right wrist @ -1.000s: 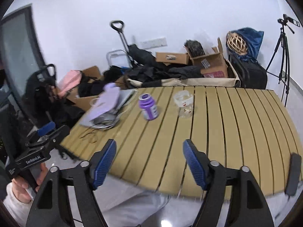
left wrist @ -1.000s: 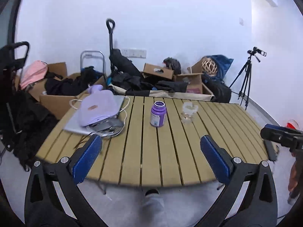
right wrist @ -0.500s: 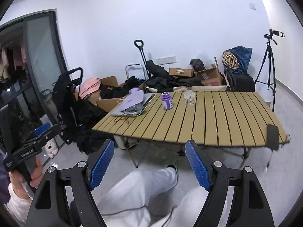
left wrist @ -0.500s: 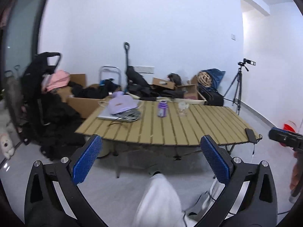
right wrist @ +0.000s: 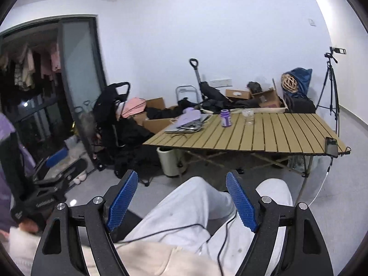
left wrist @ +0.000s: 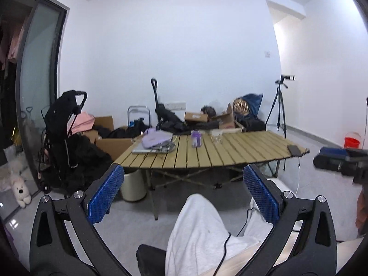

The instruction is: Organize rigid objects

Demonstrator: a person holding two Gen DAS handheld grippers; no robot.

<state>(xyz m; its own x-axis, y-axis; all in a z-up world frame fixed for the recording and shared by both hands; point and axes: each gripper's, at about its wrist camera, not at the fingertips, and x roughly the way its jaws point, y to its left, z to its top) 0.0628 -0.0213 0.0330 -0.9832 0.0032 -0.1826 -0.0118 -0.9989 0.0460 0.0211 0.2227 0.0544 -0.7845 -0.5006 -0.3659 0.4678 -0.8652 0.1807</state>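
A purple bottle (left wrist: 196,138) (right wrist: 225,118) and a clear glass jar (left wrist: 217,137) (right wrist: 248,116) stand on the far part of a slatted wooden table (left wrist: 230,154) (right wrist: 264,135). My left gripper (left wrist: 184,192) is open and empty, held low over my lap, well back from the table. My right gripper (right wrist: 182,199) is open and empty too, over my white trousers. The right gripper also shows at the right edge of the left wrist view (left wrist: 340,161). The left gripper also shows at the lower left of the right wrist view (right wrist: 43,197).
A laptop with a lilac pouch (left wrist: 155,142) (right wrist: 191,120) lies at the table's left. A black phone (left wrist: 294,149) (right wrist: 331,146) lies at its right edge. A black stroller (left wrist: 66,133), boxes, a white bin (right wrist: 169,161), a tripod (left wrist: 279,110) and a red bucket (left wrist: 352,139) surround it.
Both grippers have pulled far back and down from the table edge to my lap. The table now looks small and distant. Both stay open and empty.
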